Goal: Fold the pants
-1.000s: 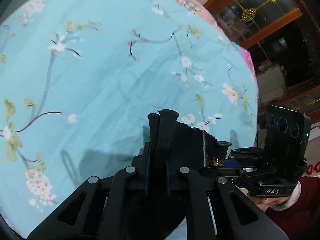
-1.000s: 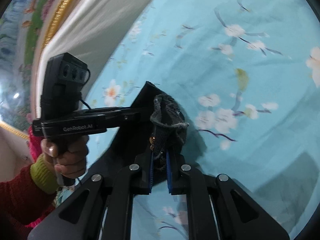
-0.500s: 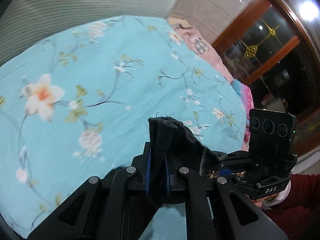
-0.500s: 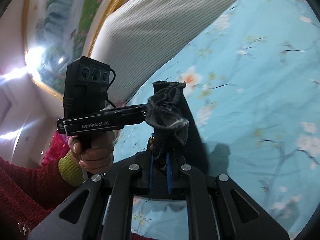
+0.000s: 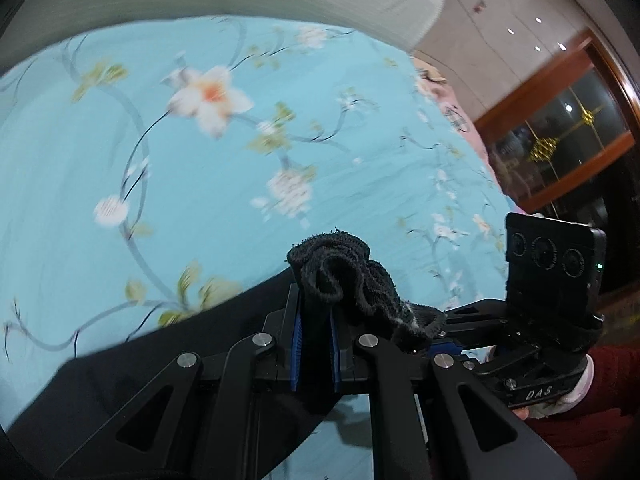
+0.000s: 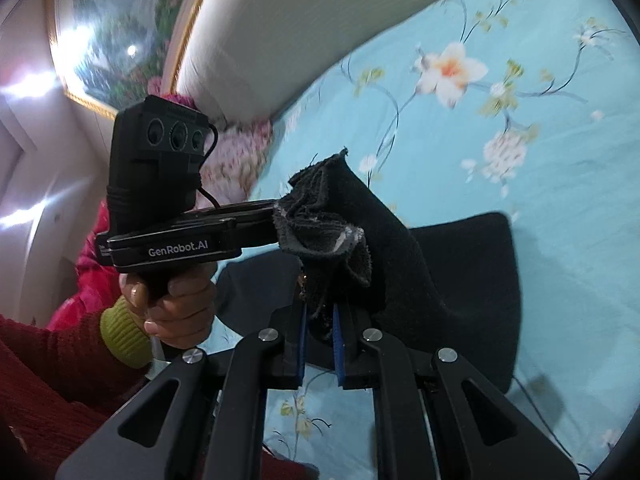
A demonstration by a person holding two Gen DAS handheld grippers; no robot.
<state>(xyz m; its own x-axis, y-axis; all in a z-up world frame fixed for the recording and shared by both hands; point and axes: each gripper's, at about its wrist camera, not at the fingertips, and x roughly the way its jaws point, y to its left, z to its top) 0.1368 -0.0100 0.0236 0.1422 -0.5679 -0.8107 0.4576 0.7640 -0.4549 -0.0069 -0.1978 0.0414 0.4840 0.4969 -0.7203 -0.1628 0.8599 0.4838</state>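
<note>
Both tongs were pinching the black pants. The left gripper [image 5: 315,320] had its blue pads [image 5: 295,340] pressed tight on a bunched edge of the pants [image 5: 344,276], and the cloth puffed up above them like a little flower. The right gripper [image 6: 320,324] did the same with another bunch of that edge. Its jaws were squeezed on the cloth too, with only a thin gap filled by fabric.

The two grips sat very near each other. In the right view the left gripper [image 6: 276,224] poked in from the side, and its tip met the same bunch of pants [image 6: 332,220]. In the left view the right gripper [image 5: 436,326] came in low from the right side. I think the edge was held at two spots so it would stay straight and not sag in the middle.

The rest of the pants hung down from the tongs and lay on the blue flowered sheet [image 5: 200,184]. One dark flap [image 6: 468,280] spread flat on the sheet [image 6: 540,208] past the right jaws. More black cloth [image 5: 132,368] ran low and left in the left view. So the pants were partly lifted and partly resting on the bed.

A hand [image 6: 176,300] with a green cuff gripped the left handle. A white pillow [image 6: 288,32] lay at the far end of the bed.

I judge the edge was being carried over to make a fold. A tight pinch keeps the cloth from slipping out on the way.
</note>
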